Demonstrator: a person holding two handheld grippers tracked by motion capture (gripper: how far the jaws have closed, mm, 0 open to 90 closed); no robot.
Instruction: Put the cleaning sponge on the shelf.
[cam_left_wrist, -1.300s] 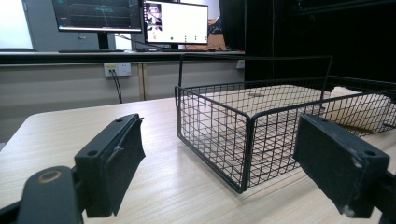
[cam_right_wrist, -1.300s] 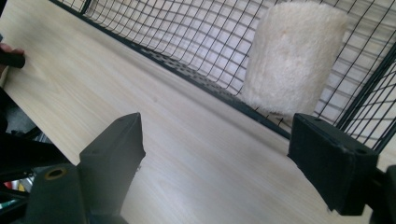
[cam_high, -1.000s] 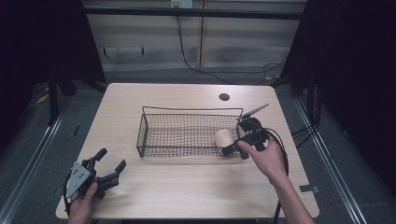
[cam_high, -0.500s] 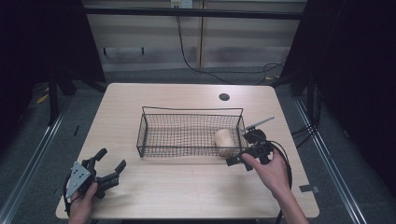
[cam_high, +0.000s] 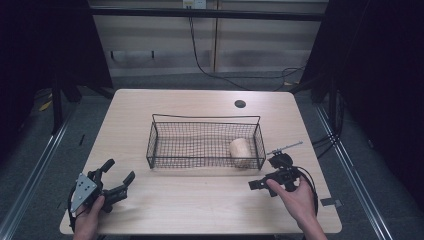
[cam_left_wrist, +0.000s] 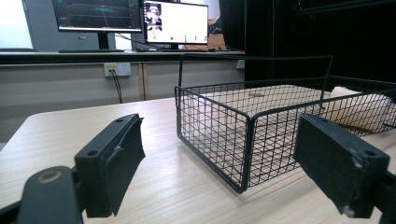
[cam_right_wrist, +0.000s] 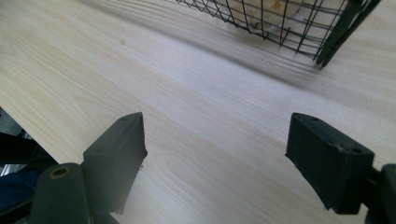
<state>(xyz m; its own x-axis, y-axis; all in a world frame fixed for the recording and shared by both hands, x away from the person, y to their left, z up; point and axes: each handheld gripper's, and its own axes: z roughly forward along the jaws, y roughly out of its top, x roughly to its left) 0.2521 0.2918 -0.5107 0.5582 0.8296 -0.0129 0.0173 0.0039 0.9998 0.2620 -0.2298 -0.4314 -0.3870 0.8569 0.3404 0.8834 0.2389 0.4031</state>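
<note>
Your right gripper (cam_high: 260, 183) sits on the pale wooden table (cam_high: 200, 205), jaws apart and empty, just outside the black wire basket (cam_high: 205, 162). A beige cylindrical roll (cam_high: 240, 150) lies inside the basket's right end, and your left gripper (cam_high: 120, 176) rests spread at the near left corner.

The wire basket (cam_high: 205, 145) stands mid-tabletop (cam_high: 200, 200) with its top open — reachable from above, walled by mesh on every side. A pale roll (cam_high: 240, 148) fills its right end. In front and left of the basket, the tabletop lies bare — free passage.
</note>
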